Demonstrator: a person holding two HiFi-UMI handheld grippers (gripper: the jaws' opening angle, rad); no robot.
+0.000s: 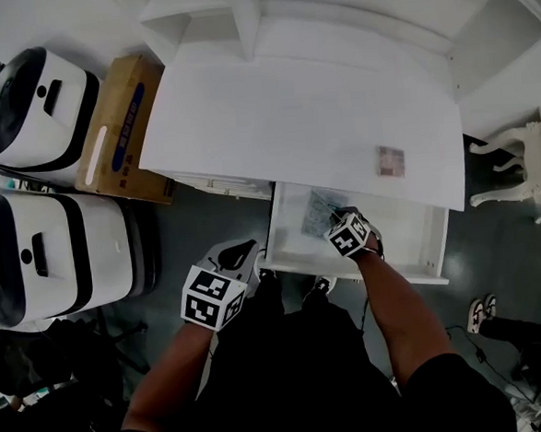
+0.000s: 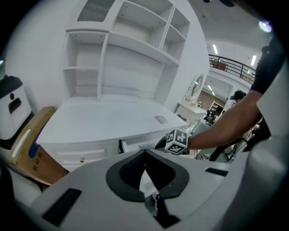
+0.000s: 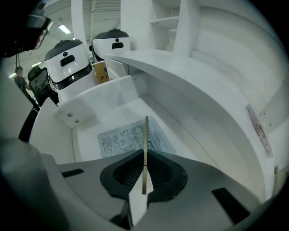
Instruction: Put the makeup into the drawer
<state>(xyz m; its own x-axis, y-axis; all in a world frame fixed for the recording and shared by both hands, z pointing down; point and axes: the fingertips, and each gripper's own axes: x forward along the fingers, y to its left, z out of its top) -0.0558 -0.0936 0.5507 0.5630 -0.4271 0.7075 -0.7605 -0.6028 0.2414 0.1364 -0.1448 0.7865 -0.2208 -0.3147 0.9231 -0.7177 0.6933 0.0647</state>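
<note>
The white desk's drawer (image 1: 347, 273) stands pulled open, with a printed sheet (image 3: 130, 138) lying flat on its bottom. My right gripper (image 3: 145, 151) points down into the drawer (image 3: 104, 96) and is shut on a thin flat makeup piece (image 3: 145, 135), seen edge on just above the sheet. In the head view the right gripper (image 1: 336, 218) is over the drawer's left part. A second small flat makeup item (image 1: 389, 161) lies on the desk top (image 1: 282, 117). My left gripper (image 1: 239, 255) hangs shut and holding nothing in front of the desk, left of the drawer, and its jaws (image 2: 145, 152) meet at the tips.
Two white-and-black machines (image 1: 34, 105) (image 1: 56, 253) and a cardboard box (image 1: 121, 128) stand left of the desk. A shelf unit (image 2: 122, 58) rises at the desk's back. A white chair (image 1: 524, 167) and shoes (image 1: 481, 311) are at the right.
</note>
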